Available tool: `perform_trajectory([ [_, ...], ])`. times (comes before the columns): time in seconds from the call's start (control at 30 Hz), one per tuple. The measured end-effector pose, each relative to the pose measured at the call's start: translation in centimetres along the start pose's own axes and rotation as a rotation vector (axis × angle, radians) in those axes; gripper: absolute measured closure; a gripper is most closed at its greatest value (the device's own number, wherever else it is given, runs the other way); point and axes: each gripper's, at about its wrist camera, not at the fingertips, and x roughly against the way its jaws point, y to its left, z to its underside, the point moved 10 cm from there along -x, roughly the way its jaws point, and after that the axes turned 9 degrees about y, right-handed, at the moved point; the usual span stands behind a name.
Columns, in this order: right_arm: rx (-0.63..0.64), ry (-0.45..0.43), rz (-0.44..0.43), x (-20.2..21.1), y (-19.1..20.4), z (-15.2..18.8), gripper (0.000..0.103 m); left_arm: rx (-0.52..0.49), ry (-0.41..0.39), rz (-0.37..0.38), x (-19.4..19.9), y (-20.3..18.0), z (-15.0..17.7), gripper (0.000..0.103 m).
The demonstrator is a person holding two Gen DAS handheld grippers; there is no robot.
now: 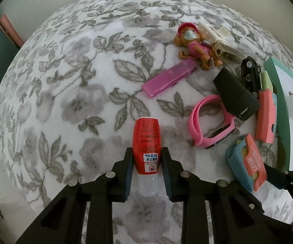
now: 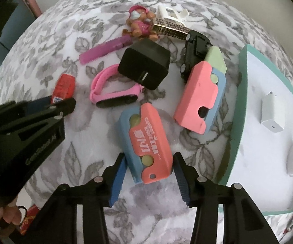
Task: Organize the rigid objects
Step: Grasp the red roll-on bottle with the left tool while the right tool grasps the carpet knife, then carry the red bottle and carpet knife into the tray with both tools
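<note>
Left tongs (image 1: 147, 160) pinch red bottle (image 1: 146, 140) (label inverted).

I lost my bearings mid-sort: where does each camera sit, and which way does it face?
Left wrist: on the left gripper, looking steeply down at the floral cloth; its fingers flank the red bottle; the right gripper's tip shows at the lower right.
Right wrist: on the right gripper, looking steeply down; its fingers flank the pink-and-blue toy; the left gripper and a hand show at left.
Shared: red bottle, toy, pink wristband, black charger, teal tray.
</note>
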Motion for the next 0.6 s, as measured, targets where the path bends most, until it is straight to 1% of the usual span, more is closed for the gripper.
perform_trajectory([
  [0.17,-0.006,0.001,-0.015,0.2,0.1,0.4,0.056,0.029,0.010,-0.002,0.1,0.1,0.1,0.075],
  [0.33,-0.022,-0.015,-0.059,1.3,-0.4,0.3,0.057,0.057,0.014,-0.003,0.5,0.6,-0.1,0.076],
  [0.6,-0.072,-0.078,-0.141,4.1,-1.7,-0.3,0.057,0.074,-0.032,0.009,3.8,0.4,-1.5,0.076],
])
